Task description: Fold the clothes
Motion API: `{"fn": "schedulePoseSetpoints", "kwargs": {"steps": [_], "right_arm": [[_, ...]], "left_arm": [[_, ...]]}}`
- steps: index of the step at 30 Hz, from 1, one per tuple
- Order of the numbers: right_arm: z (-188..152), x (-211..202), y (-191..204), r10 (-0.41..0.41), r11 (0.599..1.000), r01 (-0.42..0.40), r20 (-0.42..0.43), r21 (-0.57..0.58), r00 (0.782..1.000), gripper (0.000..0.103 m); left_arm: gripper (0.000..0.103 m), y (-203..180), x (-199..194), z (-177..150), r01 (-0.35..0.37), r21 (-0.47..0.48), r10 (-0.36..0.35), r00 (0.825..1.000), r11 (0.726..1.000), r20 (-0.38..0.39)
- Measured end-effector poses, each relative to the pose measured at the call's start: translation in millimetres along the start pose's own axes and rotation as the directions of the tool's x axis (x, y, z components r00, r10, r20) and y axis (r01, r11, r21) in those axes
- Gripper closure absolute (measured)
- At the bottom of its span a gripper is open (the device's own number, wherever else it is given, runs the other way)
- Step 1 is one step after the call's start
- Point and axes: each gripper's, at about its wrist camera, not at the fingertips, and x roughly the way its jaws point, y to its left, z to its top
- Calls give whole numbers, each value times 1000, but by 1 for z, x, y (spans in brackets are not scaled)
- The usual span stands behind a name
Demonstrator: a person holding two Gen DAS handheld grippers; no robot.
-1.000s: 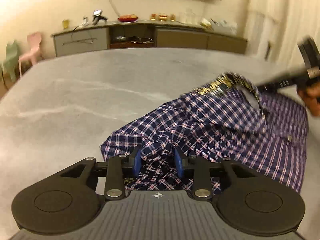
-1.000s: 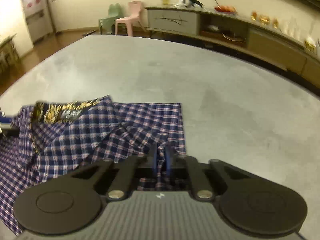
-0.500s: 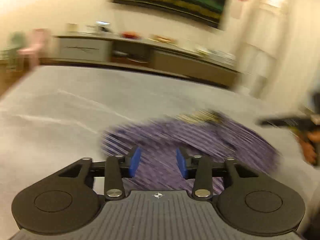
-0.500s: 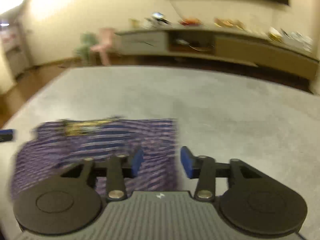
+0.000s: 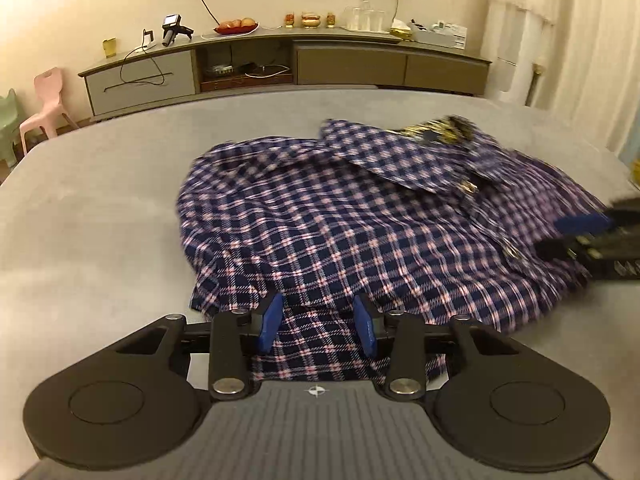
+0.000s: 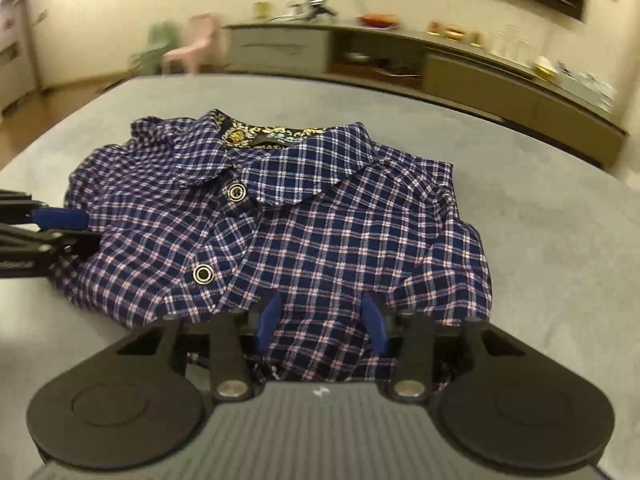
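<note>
The folded plaid shirt point(image 6: 304, 224) lies collar-up on the grey desk point(image 6: 560, 240). Left claw point(image 5: 318, 322) and right claw point(image 6: 322, 322) both gape wide over its near edge, gripping nothing.

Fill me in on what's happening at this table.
A person is folding a navy plaid shirt on a grey table, with a hand-held gripper in each hand. The shirt lies in a compact bundle, collar up and front buttons showing. The left hand-held gripper and the right hand-held gripper are both open at the near edge of the shirt, gripping nothing.
</note>
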Motion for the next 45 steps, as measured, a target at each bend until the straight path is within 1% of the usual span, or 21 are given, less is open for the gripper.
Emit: {"fn": "schedulePoseSetpoints", "kwargs": {"steps": [2, 4, 8, 9, 12, 16, 19, 22, 24, 25, 26, 27, 28, 29, 30, 32, 35, 36, 37, 39, 45], "right_arm": [[2, 3, -6, -5, 1000, 5, 11, 22, 1000, 59], [-1, 2, -6, -5, 1000, 5, 18, 18, 1000, 60], [-13, -8, 0, 7, 1000, -7, 30, -9, 1000, 60], [-11, -9, -5, 9, 1000, -9, 30, -10, 999, 60], [-8, -10, -17, 12, 1000, -12, 30, -11, 999, 60], [-10, -15, -21, 4, 1000, -3, 30, -22, 1000, 60], [-11, -16, -24, -10, 999, 12, 40, -45, 999, 60], [-12, -16, -21, -35, 996, 39, 49, -74, 998, 58], [-12, -20, -23, -40, 996, 44, 50, -78, 998, 55], [-12, -28, -26, -55, 996, 58, 47, -61, 997, 55], [-12, -36, -30, -73, 996, 75, 43, -41, 996, 55], [-12, -50, -35, -82, 996, 83, 51, -15, 995, 53], [-12, -67, -43, -76, 997, 75, 71, 15, 995, 49], [-14, -84, -50, -68, 997, 65, 93, 40, 993, 40], [-17, -99, -55, -62, 996, 55, 112, 66, 992, 35], [-25, -124, -64, -41, 991, 23, 134, 130, 990, 33], [-44, -142, -71, 18, 968, -47, 119, 248, 993, 27], [-50, -145, -70, 35, 959, -65, 110, 276, 993, 27], [-56, -148, -65, 42, 956, -72, 109, 283, 993, 27], [-66, -154, -53, 53, 953, -84, 111, 291, 992, 23], [-81, -154, -15, 24, 978, -45, 103, 205, 994, 21]], "left_arm": [[60, 6, 10, 8, 12, -16, -12, 1000, 1000, -2], [60, 9, 17, 14, 20, -26, -20, 1000, 999, -1], [60, 8, 19, 11, 5, -6, -4, 1000, 1000, 21], [60, 9, 20, 12, 3, -15, -3, 1000, 1000, 21], [60, 9, 20, 17, -13, -29, 13, 1000, 999, 8], [60, 5, 16, 20, -27, -42, 27, 1000, 999, -14], [60, -2, 14, 22, -54, -49, 52, 998, 997, -30], [60, 0, 12, 27, -69, -96, 65, 997, 993, -45], [55, 2, 2, 27, -101, -138, 94, 994, 985, -52], [48, 1, -9, 26, -121, -161, 115, 992, 980, -47], [36, 0, -23, 23, -121, -182, 118, 993, 976, -26], [28, -1, -39, 20, -110, -199, 112, 994, 974, 1], [9, -4, -54, 17, -103, -209, 110, 994, 972, 25], [3, -7, -69, 13, -101, -214, 114, 992, 972, 47], [3, -12, -83, 9, -100, -212, 116, 991, 972, 67], [1, -22, -100, 4, -98, -199, 113, 991, 975, 67], [1, -32, -117, 0, -85, -214, 99, 994, 973, 56], [1, -36, -121, -1, -77, -219, 92, 994, 973, 60], [1, -40, -125, -2, -71, -220, 87, 994, 973, 64], [1, -49, -133, -4, -60, -217, 77, 994, 974, 75], [1, -71, -146, -11, -28, -187, 45, 995, 982, 89]]}}
